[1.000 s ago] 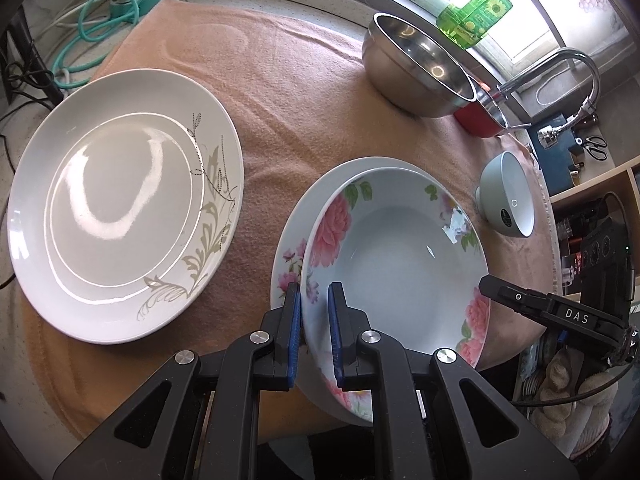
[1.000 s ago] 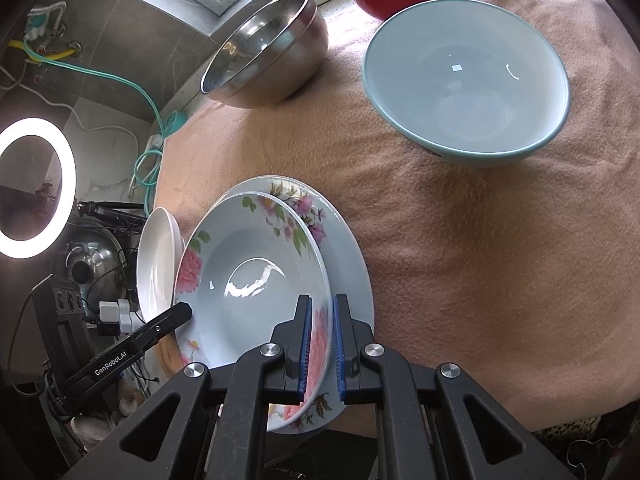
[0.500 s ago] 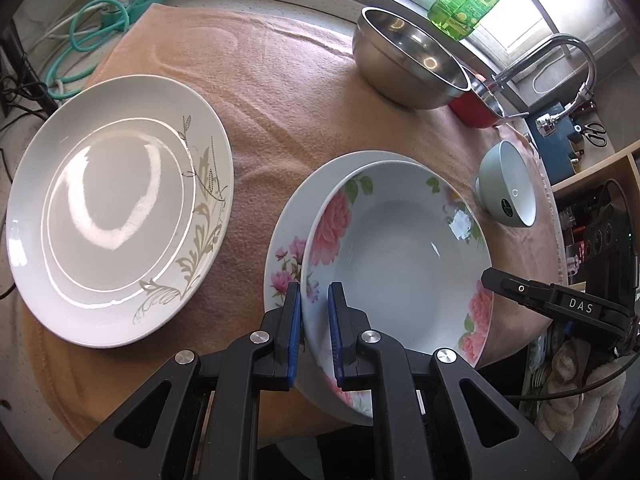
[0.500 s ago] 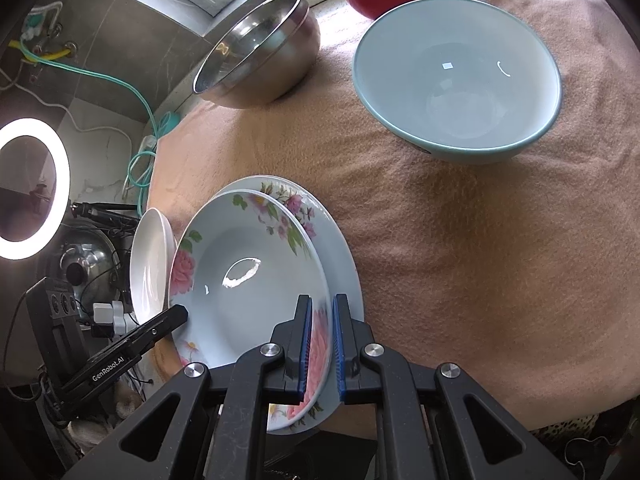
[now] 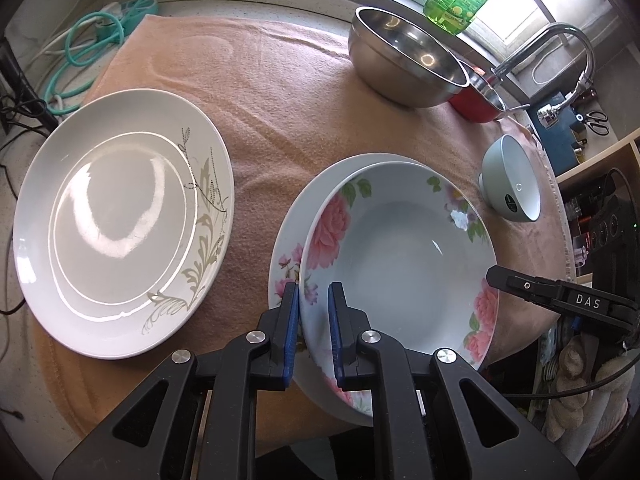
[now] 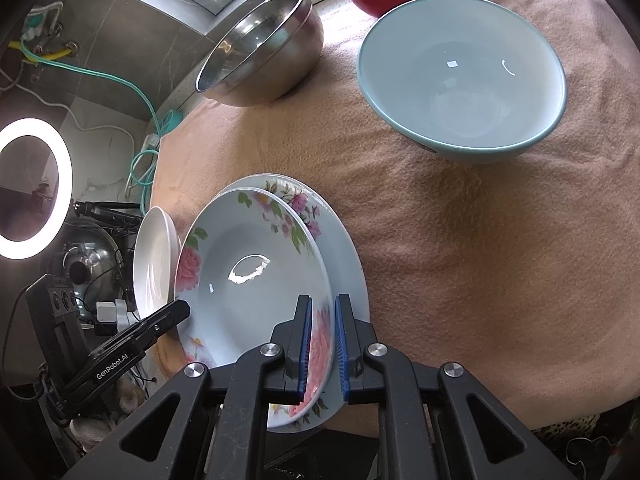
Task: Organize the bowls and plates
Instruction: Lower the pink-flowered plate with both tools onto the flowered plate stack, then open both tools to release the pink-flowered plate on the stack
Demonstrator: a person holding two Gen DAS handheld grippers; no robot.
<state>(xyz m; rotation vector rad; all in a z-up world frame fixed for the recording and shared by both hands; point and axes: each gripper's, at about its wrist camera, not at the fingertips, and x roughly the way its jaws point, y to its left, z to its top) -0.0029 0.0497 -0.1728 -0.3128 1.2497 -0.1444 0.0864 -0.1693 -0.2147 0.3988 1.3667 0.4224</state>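
Read from left to right, "GenRobot.AI" is printed on the left tongs [image 6: 176, 312] as the right camera sees them, and "DAS" on the right tongs [image 5: 494, 274] as the left camera sees them. Both tongs stand at a narrow gap, each clamped on an opposite rim of the flowered bowl [image 5: 400, 256]. That bowl sits over the flowered plate [image 5: 286, 256] on the pink-clothed worktop [image 5: 280, 100], with the white plate [image 5: 120, 220] to its left, the steel bowl [image 5: 404, 64] behind it and the grey-blue bowl [image 6: 460, 76] to its right.
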